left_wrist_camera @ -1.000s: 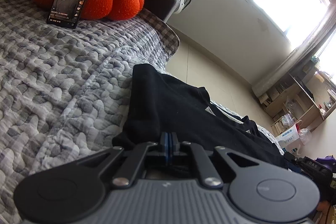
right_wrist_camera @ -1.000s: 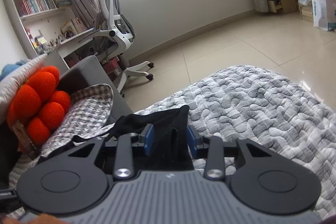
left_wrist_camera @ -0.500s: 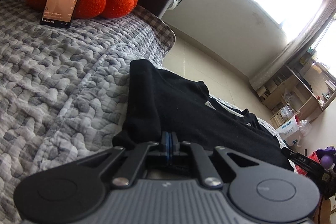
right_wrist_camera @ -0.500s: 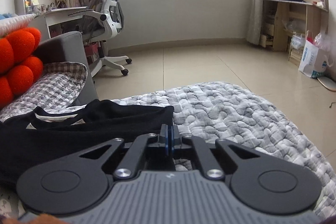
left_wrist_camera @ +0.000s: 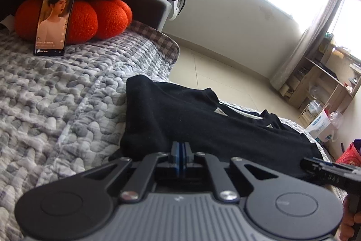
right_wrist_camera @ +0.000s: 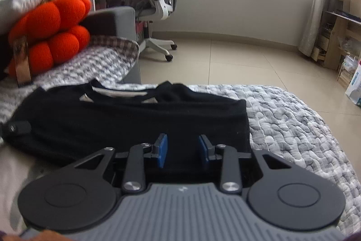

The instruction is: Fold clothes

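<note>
Black shirt lies flat across the quilted bed, neckline away from you. Your left gripper is pinched shut at its near hem; your right gripper stands open over the cloth. Likely mid-fold: release left, then regrip an edge.

Left claw pinched closed; right claw spread apart.

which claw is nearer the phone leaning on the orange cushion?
Left. The left claw sits at the black garment's end nearest the phone. The right claw is at the garment's opposite end, farther from it.
</note>
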The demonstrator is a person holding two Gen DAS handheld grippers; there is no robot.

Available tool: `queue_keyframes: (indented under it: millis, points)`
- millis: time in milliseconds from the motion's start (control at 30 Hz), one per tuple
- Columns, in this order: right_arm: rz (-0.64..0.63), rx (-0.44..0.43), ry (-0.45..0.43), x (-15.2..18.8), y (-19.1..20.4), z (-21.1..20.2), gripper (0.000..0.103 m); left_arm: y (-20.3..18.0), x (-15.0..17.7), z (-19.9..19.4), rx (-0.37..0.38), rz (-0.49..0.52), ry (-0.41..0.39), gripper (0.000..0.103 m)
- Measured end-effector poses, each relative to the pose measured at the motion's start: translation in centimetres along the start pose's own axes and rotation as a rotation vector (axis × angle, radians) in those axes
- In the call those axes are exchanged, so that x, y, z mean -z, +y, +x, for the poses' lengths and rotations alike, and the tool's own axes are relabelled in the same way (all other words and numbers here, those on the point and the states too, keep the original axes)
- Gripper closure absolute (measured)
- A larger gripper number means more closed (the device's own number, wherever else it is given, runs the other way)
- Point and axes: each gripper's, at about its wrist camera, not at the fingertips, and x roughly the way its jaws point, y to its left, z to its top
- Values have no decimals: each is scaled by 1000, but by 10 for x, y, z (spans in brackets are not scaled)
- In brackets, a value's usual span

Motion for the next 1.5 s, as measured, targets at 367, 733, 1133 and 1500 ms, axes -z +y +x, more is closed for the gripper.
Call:
queue_keyframes:
  millis: [367,733,1133,1500]
  points:
    - [71,-24,5,5,-28,-37,64,-14,-3,-32,-16,-15,-32,93]
    - [135,-22,85,19,-53,-92,52,-43,8,-48,-6,-19,117,61]
    - [166,-61,179,53,-89,-140,41,-62,17,-67,59,-9,317,40]
    - [274,-131,274,78,-126,-146,39,-44,33,-116,32,27,349,27]
